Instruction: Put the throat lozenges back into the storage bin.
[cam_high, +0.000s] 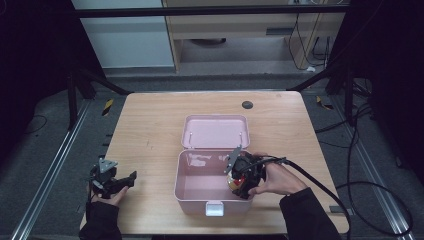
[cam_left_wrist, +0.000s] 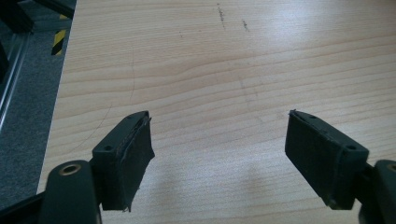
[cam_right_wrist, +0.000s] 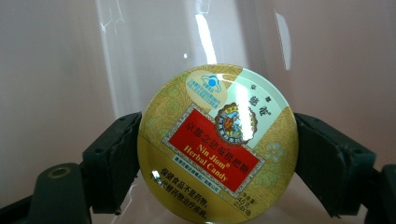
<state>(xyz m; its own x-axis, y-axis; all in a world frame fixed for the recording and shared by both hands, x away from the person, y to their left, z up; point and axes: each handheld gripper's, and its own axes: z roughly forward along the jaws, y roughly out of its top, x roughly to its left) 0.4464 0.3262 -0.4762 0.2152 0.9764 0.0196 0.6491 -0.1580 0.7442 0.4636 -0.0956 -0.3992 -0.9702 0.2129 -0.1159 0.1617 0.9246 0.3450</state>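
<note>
Two grippers: yours.
Right gripper (cam_right_wrist: 217, 154): pinches tin (cam_right_wrist: 218, 142) inside box (cam_high: 186, 186); tin's bottom cut off.
Left gripper (cam_left_wrist: 218, 158): spread over table (cam_left_wrist: 224, 70).

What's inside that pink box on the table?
The pink box stands open, its lid back. The right tool reaches into it, holding a round yellow candy tin between its jaws. The bare pink floor shows; the corner under the tool and hand is hidden.
</note>
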